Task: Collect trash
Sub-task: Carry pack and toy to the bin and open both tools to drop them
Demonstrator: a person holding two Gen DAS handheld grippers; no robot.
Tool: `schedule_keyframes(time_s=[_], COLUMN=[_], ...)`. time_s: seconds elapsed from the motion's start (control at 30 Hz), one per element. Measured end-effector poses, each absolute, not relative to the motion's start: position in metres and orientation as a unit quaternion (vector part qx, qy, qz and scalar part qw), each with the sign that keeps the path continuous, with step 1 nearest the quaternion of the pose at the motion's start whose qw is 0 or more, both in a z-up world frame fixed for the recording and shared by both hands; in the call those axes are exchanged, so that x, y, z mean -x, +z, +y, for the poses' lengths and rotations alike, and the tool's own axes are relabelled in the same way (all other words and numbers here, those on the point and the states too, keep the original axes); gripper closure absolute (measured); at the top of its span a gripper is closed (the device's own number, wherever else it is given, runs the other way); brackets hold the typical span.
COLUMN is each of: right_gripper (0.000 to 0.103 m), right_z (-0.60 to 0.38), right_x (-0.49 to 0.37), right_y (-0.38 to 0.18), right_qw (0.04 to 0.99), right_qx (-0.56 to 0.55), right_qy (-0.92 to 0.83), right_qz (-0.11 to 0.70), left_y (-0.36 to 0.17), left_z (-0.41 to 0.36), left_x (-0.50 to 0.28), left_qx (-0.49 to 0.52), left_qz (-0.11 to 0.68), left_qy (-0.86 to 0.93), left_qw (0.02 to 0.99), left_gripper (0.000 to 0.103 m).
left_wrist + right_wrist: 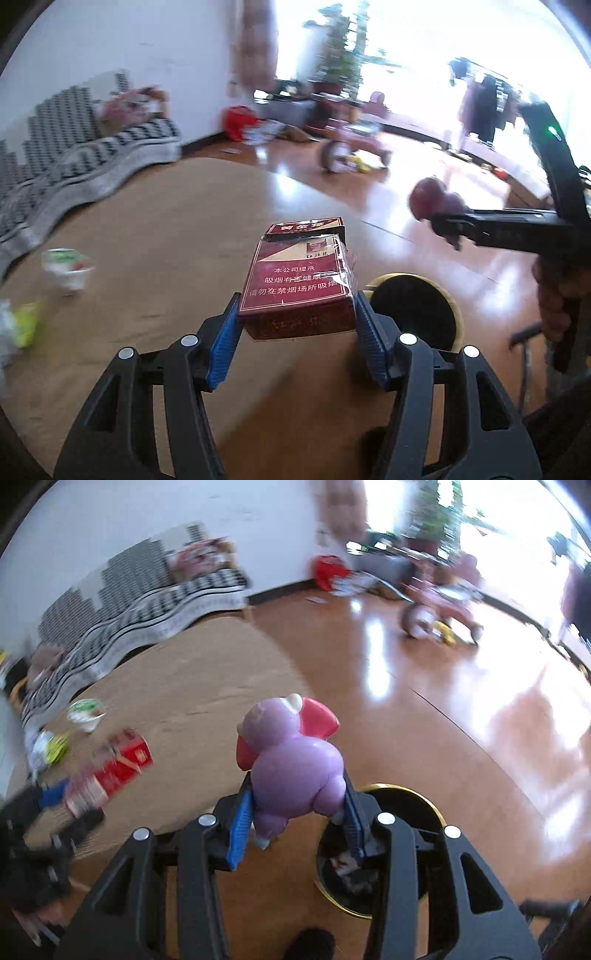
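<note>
My left gripper (pixel 298 299) is shut on a dark red cigarette pack (pixel 299 284), its lid flipped up, held above the round brown table (pixel 166 229). Just right of it, lower down, stands a black bin with a gold rim (pixel 458 314). My right gripper (pixel 297 779) is shut on a purple toy figure (pixel 295 768) with pink-red parts, over the table edge beside the bin (pixel 384 786). The left wrist view shows that toy (pixel 432 201) at the right. In the right wrist view, the red pack (pixel 110 771) appears blurred at the left.
A white cup with a green lid (pixel 68 269) and a yellow-green wrapper (pixel 26 321) lie on the table's left side. A black-and-white patterned sofa (pixel 74 147) stands behind. On the glossy wooden floor (pixel 424 709) are a pink tricycle (pixel 351 144) and a red bag (pixel 238 120).
</note>
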State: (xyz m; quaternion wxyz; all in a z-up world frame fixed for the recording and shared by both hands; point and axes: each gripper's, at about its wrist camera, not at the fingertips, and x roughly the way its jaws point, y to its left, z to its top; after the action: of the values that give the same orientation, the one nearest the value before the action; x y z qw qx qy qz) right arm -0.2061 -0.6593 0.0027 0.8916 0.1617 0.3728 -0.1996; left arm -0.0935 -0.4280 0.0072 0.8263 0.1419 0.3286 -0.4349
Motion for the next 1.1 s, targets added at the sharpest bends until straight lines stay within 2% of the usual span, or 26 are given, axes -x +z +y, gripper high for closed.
schedule_keyframes(time_s=[0.27, 0.47, 0.7, 0.77, 0.83, 0.87, 0.9, 1.1], right_gripper=[0.059, 0.059, 0.057, 0.053, 0.044, 0.041, 0.041, 0.04], right_z=[-0.729, -0.742, -0.748, -0.748, -0.746, -0.744, -0.743, -0.736], right_x=[0.253, 0.262, 0.262, 0.261, 0.256, 0.254, 0.253, 0.246], right_y=[-0.035, -0.046, -0.047, -0.048, -0.048, -0.047, -0.046, -0.045], right_qw=[0.84, 0.827, 0.823, 0.821, 0.819, 0.82, 0.822, 0.824], right_qx=[-0.231, -0.251, -0.26, -0.262, -0.263, -0.261, -0.259, -0.249], right_qy=[-0.26, -0.265, -0.267, -0.27, -0.273, -0.274, -0.273, -0.271], right_qz=[0.418, 0.428, 0.429, 0.429, 0.43, 0.429, 0.428, 0.431], left_y=[-0.048, -0.079, -0.084, -0.085, -0.085, -0.084, -0.084, -0.079], left_z=[-0.529, -0.559, -0.568, -0.572, -0.577, -0.577, -0.578, -0.567], left_x=[0.14, 0.147, 0.137, 0.137, 0.134, 0.133, 0.133, 0.125], left_qx=[-0.133, -0.131, -0.133, -0.13, -0.127, -0.124, -0.122, -0.125], left_qz=[0.396, 0.434, 0.443, 0.445, 0.446, 0.446, 0.444, 0.439], left_qy=[-0.51, -0.508, -0.506, -0.51, -0.51, -0.51, -0.508, -0.502], left_qw=[0.752, 0.733, 0.728, 0.725, 0.724, 0.725, 0.728, 0.735], left_gripper=[0.045, 0.045, 0.045, 0.045, 0.037, 0.027, 0.025, 0.023])
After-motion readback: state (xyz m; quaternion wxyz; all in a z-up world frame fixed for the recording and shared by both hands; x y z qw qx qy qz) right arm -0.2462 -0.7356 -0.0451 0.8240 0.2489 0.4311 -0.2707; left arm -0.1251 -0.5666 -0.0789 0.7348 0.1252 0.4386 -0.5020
